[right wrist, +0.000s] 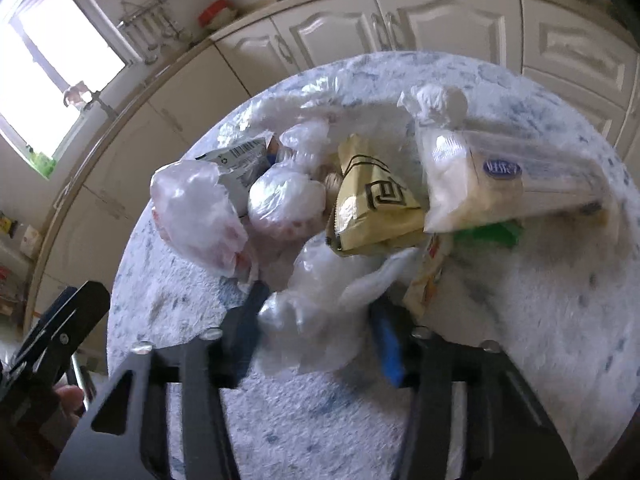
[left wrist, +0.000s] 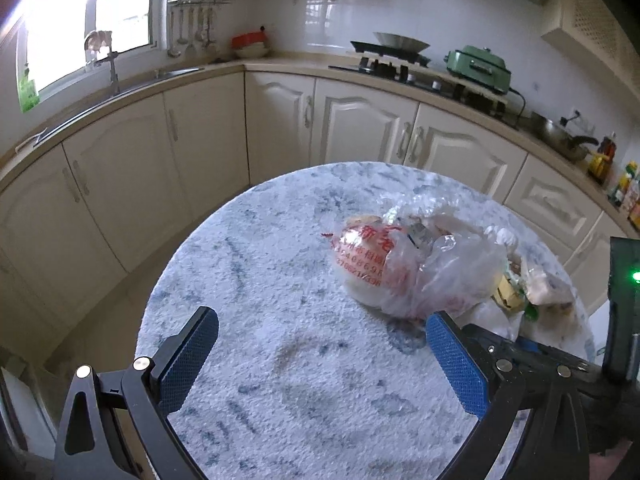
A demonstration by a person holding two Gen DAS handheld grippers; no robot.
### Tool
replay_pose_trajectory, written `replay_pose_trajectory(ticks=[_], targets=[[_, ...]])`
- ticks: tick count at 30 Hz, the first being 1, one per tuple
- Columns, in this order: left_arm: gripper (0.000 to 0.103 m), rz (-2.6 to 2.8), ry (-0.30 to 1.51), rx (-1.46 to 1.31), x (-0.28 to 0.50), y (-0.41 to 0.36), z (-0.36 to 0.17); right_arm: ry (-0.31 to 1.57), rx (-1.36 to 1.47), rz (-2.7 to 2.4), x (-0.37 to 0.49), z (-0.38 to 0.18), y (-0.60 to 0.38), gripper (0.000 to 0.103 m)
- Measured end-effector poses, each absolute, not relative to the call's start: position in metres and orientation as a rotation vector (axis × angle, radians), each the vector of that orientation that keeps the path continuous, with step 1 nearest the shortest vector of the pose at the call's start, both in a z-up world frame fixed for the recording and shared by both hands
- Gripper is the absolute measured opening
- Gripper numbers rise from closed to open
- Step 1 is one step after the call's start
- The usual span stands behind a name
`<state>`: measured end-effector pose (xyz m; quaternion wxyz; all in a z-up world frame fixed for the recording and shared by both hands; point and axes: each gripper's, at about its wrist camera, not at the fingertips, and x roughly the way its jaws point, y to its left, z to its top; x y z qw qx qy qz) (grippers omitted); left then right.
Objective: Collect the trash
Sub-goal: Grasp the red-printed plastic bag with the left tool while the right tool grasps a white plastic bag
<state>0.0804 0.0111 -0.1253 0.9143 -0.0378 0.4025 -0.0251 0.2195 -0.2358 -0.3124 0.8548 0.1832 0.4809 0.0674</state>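
A heap of trash lies on a round marble-patterned table (left wrist: 280, 360). In the left wrist view a clear plastic bag with red print (left wrist: 384, 264) lies ahead and right of my left gripper (left wrist: 320, 356), which is open and empty above the tabletop. In the right wrist view my right gripper (right wrist: 316, 328) is closing around white crumpled plastic (right wrist: 320, 312) at the near edge of the heap; the view is blurred. Behind it lie a yellow snack packet (right wrist: 372, 204), knotted clear bags (right wrist: 196, 212) and a clear sleeve with a blue label (right wrist: 508, 176).
Cream kitchen cabinets (left wrist: 200, 152) curve around behind the table, with a sink and tap (left wrist: 112, 72) under a window, a stove with pans (left wrist: 396, 60) and a green appliance (left wrist: 476, 68). Bottles (left wrist: 624, 192) stand on the counter at right. The table edge (right wrist: 120, 280) drops off at left.
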Motion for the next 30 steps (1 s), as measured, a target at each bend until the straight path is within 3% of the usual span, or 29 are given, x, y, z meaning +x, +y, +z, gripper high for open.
replay_pose_trajectory(ticks=[4, 17, 19, 20, 24, 30], targets=[[0.102, -0.080, 0.835, -0.062, 0.103, -0.001, -0.131, 1.006, 0.335, 0.157, 0.208, -0.309, -0.242, 0.042], [0.102, -0.091, 0.915, -0.168, 0.176, -0.025, -0.180, 1.003, 0.307, 0.169, 0.203, -0.303, -0.255, 0.042], [0.086, -0.127, 0.926, -0.211, 0.185, -0.024, -0.188, 1.007, 0.309, 0.175, 0.204, -0.304, -0.255, 0.042], [0.067, -0.145, 0.940, -0.229, 0.187, -0.023, -0.193, 1.008, 0.309, 0.177, 0.204, -0.304, -0.255, 0.042], [0.057, -0.174, 0.925, -0.239, 0.194, -0.012, -0.194, 1.008, 0.321, 0.188, 0.202, -0.303, -0.259, 0.042], [0.053, -0.166, 0.883, -0.196, 0.178, 0.010, -0.186, 0.999, 0.323, 0.211, 0.192, -0.298, -0.260, 0.042]])
